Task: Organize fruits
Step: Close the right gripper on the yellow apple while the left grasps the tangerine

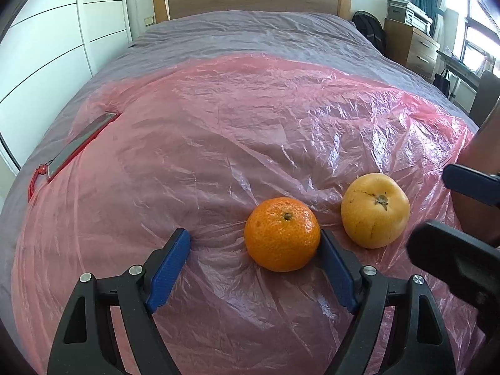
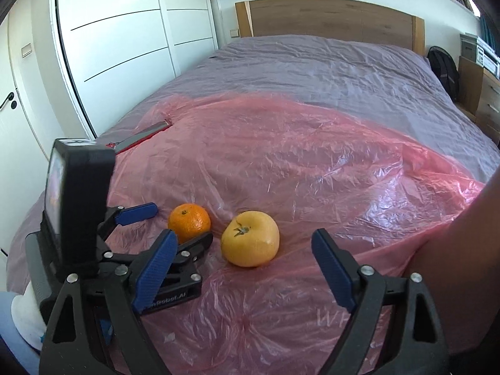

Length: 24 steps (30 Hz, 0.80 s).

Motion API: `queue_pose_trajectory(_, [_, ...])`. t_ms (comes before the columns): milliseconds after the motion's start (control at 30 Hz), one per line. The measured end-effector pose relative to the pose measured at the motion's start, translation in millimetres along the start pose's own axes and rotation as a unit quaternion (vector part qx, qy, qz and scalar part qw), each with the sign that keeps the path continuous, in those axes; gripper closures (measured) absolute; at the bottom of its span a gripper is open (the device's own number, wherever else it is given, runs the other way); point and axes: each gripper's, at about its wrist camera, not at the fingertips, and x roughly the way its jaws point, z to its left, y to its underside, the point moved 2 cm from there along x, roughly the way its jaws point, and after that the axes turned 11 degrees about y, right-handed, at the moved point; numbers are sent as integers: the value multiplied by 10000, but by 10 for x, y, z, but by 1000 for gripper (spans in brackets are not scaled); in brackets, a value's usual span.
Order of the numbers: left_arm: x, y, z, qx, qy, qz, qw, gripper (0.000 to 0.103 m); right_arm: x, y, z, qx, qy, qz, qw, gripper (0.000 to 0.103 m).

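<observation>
Left wrist view shows a bed point(image 1: 250, 31) covered by a crinkled sheet of pink translucent plastic point(image 1: 218, 131). On the plastic sits a round orange mandarin point(image 1: 282, 233) with its stem end up. The left gripper point(image 1: 254, 247) is spread wide around it: the right blue pad touches the mandarin's side, while the left pad stands well apart, so the fruit is not clamped. Just beside the mandarin, to its right, rests a larger yellow apple-shaped fruit point(image 1: 375, 210).

Right wrist view shows the right gripper point(image 2: 243, 259) also spread wide and holding nothing, with the yellow fruit point(image 2: 250, 239) lying on the plastic beyond its blue pads. The mandarin point(image 2: 189, 222) lies left of it, between the left gripper's point(image 2: 178, 223) pads. A flat grey bar with red edging point(image 1: 82, 143) lies far off on the plastic's left edge.
</observation>
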Motion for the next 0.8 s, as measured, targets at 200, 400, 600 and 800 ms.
queue_pose_trajectory(200, [-7,-2,2,20,161,-55,9999,32,371,-22,-62,198,-48,396,9990,0])
queue_pose_trajectory(400, [31,-2,-35,139,269,-49,9995,39,497,-6,-26,20,-56,511,9987,0])
queue_pose_trajectory(600, [83,-18,-81,341,240,-3,9991,45,614,13,-4,148,-348,764,9964,0])
queue_pose_trajectory(800, [132,-20,-152,579,268,54,9980,62,726,36,-41,254,-438,1031,9934,3])
